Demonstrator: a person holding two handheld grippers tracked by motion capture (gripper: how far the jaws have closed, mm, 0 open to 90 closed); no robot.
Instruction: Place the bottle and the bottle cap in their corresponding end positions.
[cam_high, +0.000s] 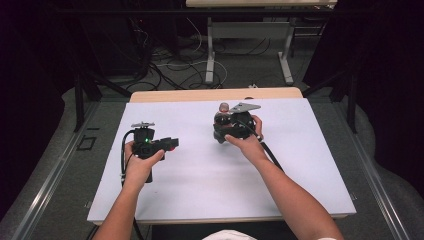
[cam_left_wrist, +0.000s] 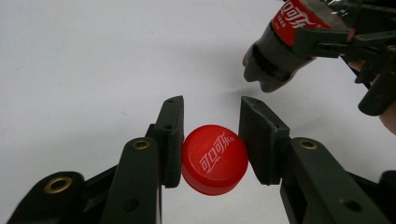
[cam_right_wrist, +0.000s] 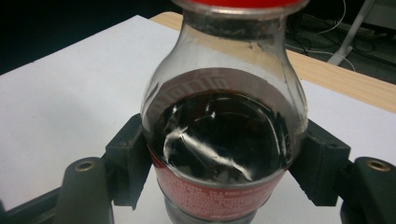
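A red bottle cap (cam_left_wrist: 215, 159) with white lettering sits squeezed between the jaws of my left gripper (cam_left_wrist: 212, 133), just above the white table top. In the high view this gripper (cam_high: 171, 144) is at the left, pointing right, with the cap (cam_high: 173, 147) at its tip. My right gripper (cam_right_wrist: 224, 161) is shut on the body of a cola bottle (cam_right_wrist: 224, 126), dark liquid inside and a red label low down. From above, the bottle (cam_high: 223, 116) stands near the table's middle in that gripper (cam_high: 223, 129). The left gripper view shows the bottle (cam_left_wrist: 280, 51) tilted at the upper right.
A white sheet (cam_high: 200, 175) covers the table, with a wooden strip (cam_high: 215, 94) bare along the far edge. Beyond it, on the floor, are cables (cam_high: 170, 67) and the legs of another table (cam_high: 210, 55). Dark curtains hang at both sides.
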